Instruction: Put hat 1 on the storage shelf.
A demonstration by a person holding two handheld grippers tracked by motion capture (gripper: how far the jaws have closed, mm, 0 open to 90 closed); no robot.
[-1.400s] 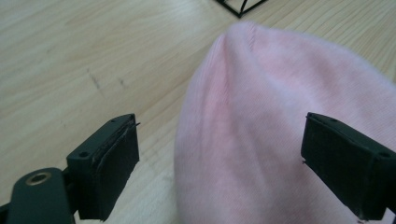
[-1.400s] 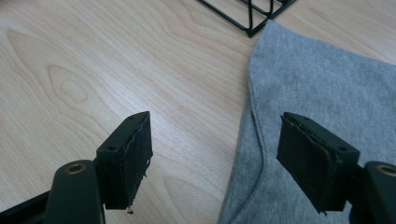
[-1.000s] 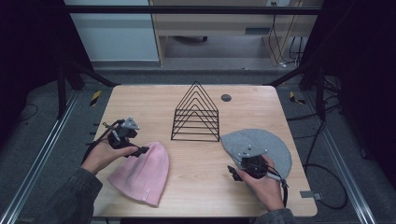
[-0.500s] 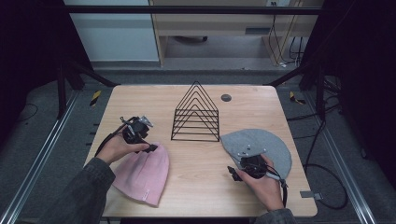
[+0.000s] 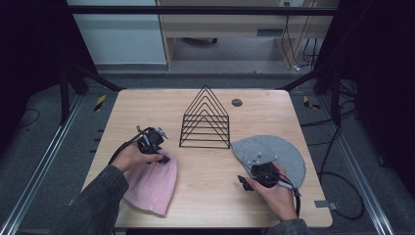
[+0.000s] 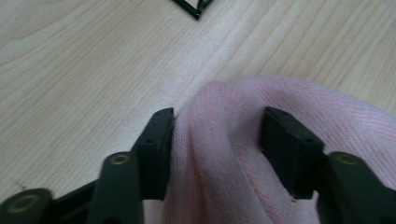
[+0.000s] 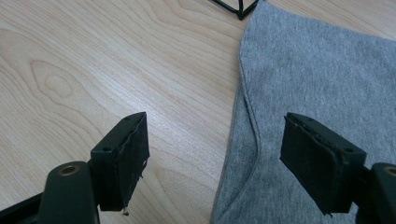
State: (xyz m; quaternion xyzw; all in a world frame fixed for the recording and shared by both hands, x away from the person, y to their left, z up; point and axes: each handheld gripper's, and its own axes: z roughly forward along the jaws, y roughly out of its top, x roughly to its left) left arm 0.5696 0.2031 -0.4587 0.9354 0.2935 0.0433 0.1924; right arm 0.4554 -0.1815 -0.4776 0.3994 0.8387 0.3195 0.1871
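Note:
A pink knit beanie (image 5: 151, 183) lies at the table's front left. My left gripper (image 5: 164, 159) is at its rounded top end. Its jaws have just been closing, and in the left gripper view (image 6: 217, 140) the pink knit (image 6: 224, 154) is bunched into a ridge between the pads, which press on it. A grey beanie (image 5: 279, 154) lies flat at the front right. My right gripper (image 5: 243, 181) rests low at its near left edge, open; in the right gripper view (image 7: 215, 154) the grey hem (image 7: 317, 79) runs between the jaws, touching neither pad.
A black wire rack (image 5: 205, 120) of nested triangles stands at the middle of the wooden table (image 5: 147, 105), between the two hats. A small dark disc (image 5: 237, 102) lies behind it. Bare wood stretches between the hats at the front.
My left hand has moved right and down onto the pink beanie's top, and its jaws have closed in on the fabric. The right hand and the grey beanie have stayed still.

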